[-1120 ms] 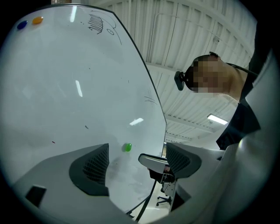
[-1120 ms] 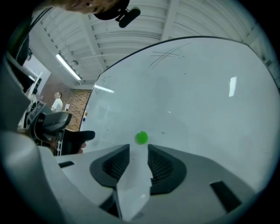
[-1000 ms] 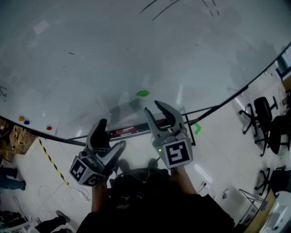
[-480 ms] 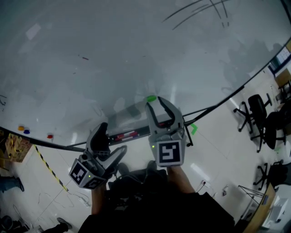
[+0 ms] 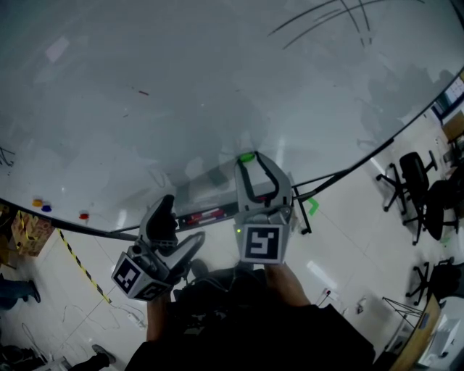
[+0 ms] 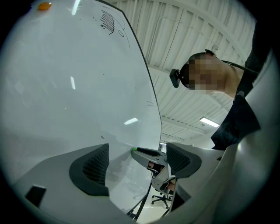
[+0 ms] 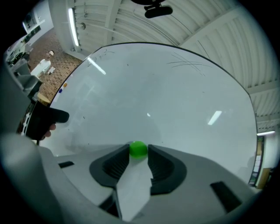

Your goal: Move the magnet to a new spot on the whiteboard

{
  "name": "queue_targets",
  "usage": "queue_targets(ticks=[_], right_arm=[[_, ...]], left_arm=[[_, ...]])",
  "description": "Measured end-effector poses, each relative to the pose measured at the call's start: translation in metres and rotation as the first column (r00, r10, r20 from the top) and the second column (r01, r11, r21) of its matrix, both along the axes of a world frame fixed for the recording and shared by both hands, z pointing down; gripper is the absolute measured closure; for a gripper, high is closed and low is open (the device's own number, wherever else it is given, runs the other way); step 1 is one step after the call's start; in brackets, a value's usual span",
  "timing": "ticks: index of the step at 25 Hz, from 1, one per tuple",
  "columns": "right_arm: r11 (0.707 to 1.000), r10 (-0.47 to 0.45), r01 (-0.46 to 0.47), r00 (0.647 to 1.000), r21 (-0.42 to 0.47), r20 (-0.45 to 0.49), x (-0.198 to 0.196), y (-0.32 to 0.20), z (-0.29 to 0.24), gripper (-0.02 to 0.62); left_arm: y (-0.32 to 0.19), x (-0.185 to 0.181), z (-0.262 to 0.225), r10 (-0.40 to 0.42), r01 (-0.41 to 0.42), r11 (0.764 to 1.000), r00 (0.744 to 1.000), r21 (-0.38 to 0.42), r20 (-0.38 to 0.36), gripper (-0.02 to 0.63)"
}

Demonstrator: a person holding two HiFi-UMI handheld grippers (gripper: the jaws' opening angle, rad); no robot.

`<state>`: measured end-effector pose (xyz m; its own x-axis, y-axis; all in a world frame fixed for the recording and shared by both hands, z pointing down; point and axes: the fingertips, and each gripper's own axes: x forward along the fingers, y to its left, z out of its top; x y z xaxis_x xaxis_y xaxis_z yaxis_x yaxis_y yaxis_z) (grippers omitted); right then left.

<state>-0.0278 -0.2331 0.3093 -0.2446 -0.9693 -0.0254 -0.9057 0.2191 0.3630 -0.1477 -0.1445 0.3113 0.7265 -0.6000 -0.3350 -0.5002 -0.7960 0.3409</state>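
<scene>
A small round green magnet sticks to the whiteboard low down, near its bottom edge. My right gripper is up against the board, shut on the magnet, which sits pinched between the two fingertips. My left gripper hangs lower and to the left, off the board, open with nothing between its jaws. In the left gripper view the right gripper shows against the board with a sliver of green at its tip.
Orange, blue and red magnets sit at the board's lower left. A marker tray runs under the board. Dark pen strokes mark the upper right. Office chairs stand on the floor at right.
My right gripper moved forward to the board and went from wide open to shut on the green magnet. The left gripper has hardly moved.
</scene>
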Motion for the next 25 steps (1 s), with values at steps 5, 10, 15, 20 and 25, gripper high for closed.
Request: queue_targets(ticks=[5, 10, 15, 20, 25], right_arm=[[1.000, -0.007, 0.008, 1.000, -0.013, 0.019, 0.000, 0.000, 0.001, 0.443], [0.999, -0.028, 0.030, 0.999, -0.045, 0.039, 0.001, 0.000, 0.002, 0.443], [0.995, -0.065, 0.070, 0.996, -0.070, 0.067, -0.001, 0.003, 0.005, 0.443], [0.991, -0.095, 0.103, 0.991, -0.089, 0.093, 0.002, 0.011, 0.007, 0.443], [0.985, -0.130, 0.144, 0.982, -0.097, 0.138, 0.008, 0.019, 0.006, 0.443]], left_arm=[[-0.001, 0.001, -0.001, 0.001, -0.001, 1.000, 1.000, -0.006, -0.003, 0.201], [0.001, 0.002, -0.002, 0.001, -0.001, 1.000, 1.000, -0.005, -0.004, 0.201], [0.003, 0.000, -0.002, -0.008, 0.008, 1.000, 1.000, -0.004, -0.006, 0.201], [0.005, 0.001, -0.002, -0.010, 0.010, 1.000, 1.000, -0.007, -0.008, 0.201], [0.006, 0.004, -0.001, -0.011, 0.010, 1.000, 1.000, -0.012, -0.011, 0.201]])
